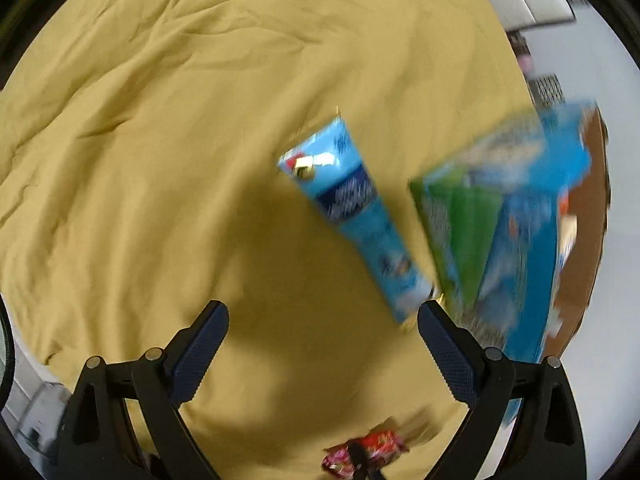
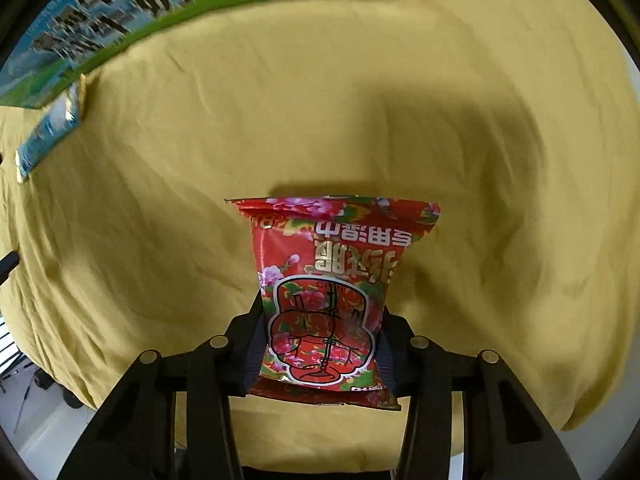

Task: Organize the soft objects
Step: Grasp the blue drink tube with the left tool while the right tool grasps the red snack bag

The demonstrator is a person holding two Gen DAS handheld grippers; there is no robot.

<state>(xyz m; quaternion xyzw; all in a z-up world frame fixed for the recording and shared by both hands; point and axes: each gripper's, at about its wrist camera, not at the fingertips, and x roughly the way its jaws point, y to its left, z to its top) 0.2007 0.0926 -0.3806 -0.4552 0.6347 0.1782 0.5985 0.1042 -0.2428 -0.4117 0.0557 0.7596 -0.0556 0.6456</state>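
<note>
My right gripper [image 2: 320,332] is shut on a red flowered soft packet [image 2: 332,280] and holds it above the yellow sheet [image 2: 440,100]. The same red packet [image 1: 364,454] shows at the bottom of the left wrist view. My left gripper [image 1: 322,316] is open and empty above the sheet [image 1: 160,140]. A light blue packet [image 1: 352,216] lies on the sheet ahead of it, near the right fingertip [image 1: 430,312]. A blue and green box [image 1: 512,220] stands to the right, blurred. The box [image 2: 160,12] and the blue packet's end [image 2: 48,136] show at the top left of the right wrist view.
The sheet is wrinkled and covers a bed or table whose edge drops to a pale floor [image 2: 48,420] at the lower left of the right wrist view. A brown cardboard surface [image 1: 588,216] sits behind the box. A white wall [image 1: 592,60] lies at the far right.
</note>
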